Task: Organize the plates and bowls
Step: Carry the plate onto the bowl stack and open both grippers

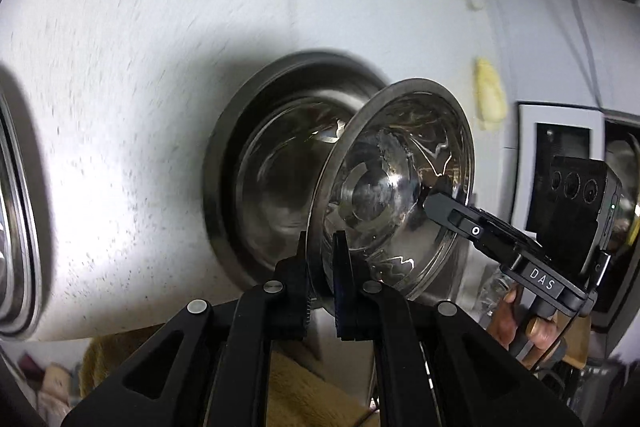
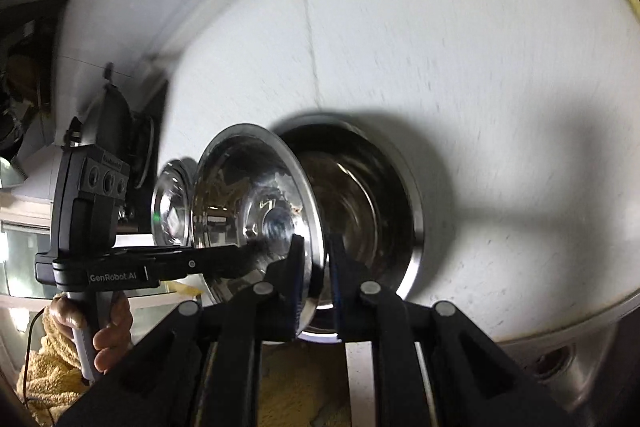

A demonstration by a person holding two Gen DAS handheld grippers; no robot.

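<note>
Both grippers share one steel bowl, carried tilted on edge above the white table. The left gripper is clamped on its rim at six o'clock; the right gripper pinches the opposite rim. Its mouth faces three o'clock in the left view, nothing inside. Behind it, a larger steel bowl sits upright, seemingly empty.

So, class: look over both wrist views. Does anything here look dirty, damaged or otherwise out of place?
Yes. The small steel bowl, held by its rim in both the left tongs and right tongs, has a crusty pale patch on its inner surface, possibly dried residue. It hangs tilted over the larger bowl on the white table.
</note>
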